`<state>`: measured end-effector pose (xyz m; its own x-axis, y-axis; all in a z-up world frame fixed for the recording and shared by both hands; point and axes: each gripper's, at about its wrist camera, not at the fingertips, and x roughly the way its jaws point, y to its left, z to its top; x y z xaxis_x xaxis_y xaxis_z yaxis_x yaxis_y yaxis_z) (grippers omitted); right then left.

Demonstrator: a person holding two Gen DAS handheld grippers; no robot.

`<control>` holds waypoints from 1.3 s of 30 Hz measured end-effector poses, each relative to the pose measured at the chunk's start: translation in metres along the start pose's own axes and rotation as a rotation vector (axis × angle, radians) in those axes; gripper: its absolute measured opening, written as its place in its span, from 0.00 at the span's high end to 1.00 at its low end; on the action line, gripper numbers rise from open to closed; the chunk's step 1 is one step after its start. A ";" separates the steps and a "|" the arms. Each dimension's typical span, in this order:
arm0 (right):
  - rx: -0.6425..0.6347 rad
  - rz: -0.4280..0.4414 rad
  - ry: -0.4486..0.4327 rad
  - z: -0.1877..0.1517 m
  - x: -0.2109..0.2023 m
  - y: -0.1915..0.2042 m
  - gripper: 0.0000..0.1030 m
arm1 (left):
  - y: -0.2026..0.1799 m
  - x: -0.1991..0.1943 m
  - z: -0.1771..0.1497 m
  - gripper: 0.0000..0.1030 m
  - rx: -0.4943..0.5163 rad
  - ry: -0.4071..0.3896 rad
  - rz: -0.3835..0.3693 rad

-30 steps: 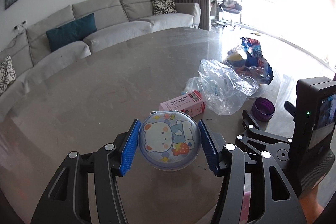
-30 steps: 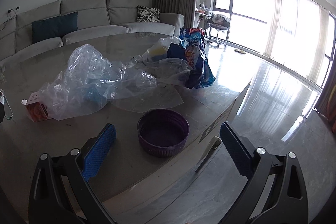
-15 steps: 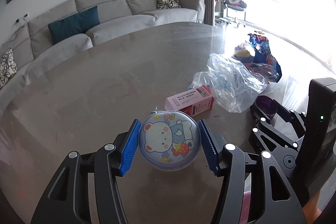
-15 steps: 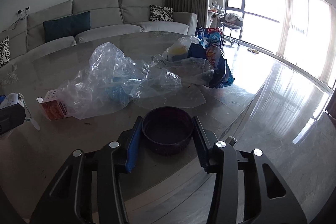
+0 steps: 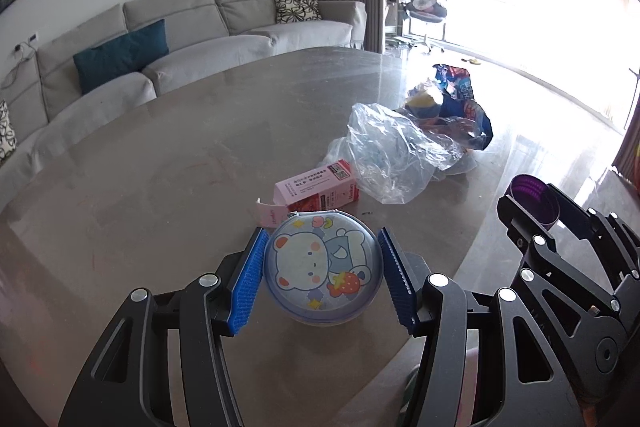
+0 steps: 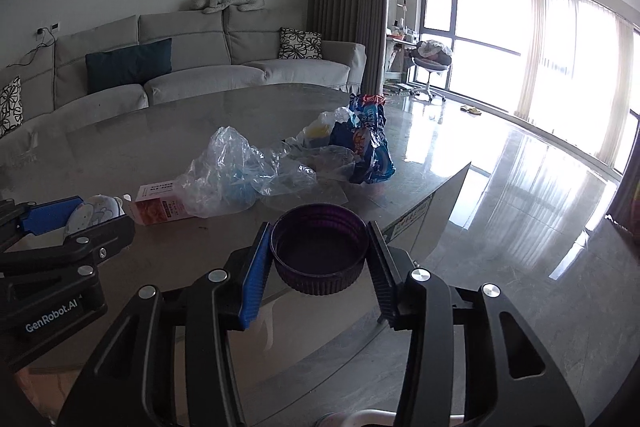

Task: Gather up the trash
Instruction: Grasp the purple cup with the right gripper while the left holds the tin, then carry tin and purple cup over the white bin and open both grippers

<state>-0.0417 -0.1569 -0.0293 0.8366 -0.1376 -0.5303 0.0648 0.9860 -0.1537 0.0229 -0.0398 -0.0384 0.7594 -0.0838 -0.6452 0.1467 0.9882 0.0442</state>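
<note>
A second ago the purple lid sat on the table between the spread fingers of the right gripper; now those fingers are clamped on its ribbed sides and it is lifted off the surface, on the side of the pink carton toward the window; in the left wrist view the lid shows only as a purple rim behind the black frame of that gripper. The left gripper grips the round bear-print case as before, on the near side of the carton, with the carton's open flap just past its rim; the carton has drifted from right of the case to directly beyond it. The clear plastic bag lies against the carton's far side, and the blue snack wrapper lies beyond the bag. From the right wrist view the case is mostly hidden by the left gripper; what lies inside the bag is blurred, a bluish shape only; both gripper handles are cut off at the bottom edge.
</note>
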 end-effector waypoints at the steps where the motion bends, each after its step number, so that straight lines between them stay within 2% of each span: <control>1: 0.002 -0.012 -0.003 -0.002 -0.009 -0.003 0.54 | -0.006 -0.003 -0.003 0.44 0.012 0.000 -0.015; 8: 0.041 -0.117 0.021 -0.035 -0.067 -0.033 0.54 | -0.056 -0.024 -0.030 0.44 0.112 0.034 -0.152; 14: 0.084 -0.224 0.084 -0.070 -0.100 -0.059 0.54 | -0.104 -0.041 -0.063 0.44 0.222 0.072 -0.251; 22: 0.153 -0.299 0.136 -0.102 -0.122 -0.096 0.54 | -0.154 -0.048 -0.097 0.44 0.255 0.161 -0.293; 29: 0.186 -0.344 0.118 -0.109 -0.135 -0.115 0.54 | -0.184 -0.047 -0.103 0.43 0.293 0.211 -0.329; 30: 0.189 -0.349 0.117 -0.109 -0.136 -0.117 0.54 | -0.187 -0.045 -0.103 0.42 0.302 0.226 -0.338; 33: 0.202 -0.359 0.117 -0.112 -0.138 -0.123 0.54 | -0.193 -0.041 -0.107 0.11 0.314 0.264 -0.338; 39: 0.205 -0.361 0.114 -0.111 -0.138 -0.124 0.54 | -0.193 -0.050 -0.110 0.05 0.343 0.212 -0.313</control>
<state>-0.2254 -0.2704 -0.0301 0.6757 -0.4758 -0.5631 0.4591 0.8692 -0.1837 -0.1133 -0.2120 -0.0983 0.5056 -0.3063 -0.8066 0.5733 0.8179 0.0488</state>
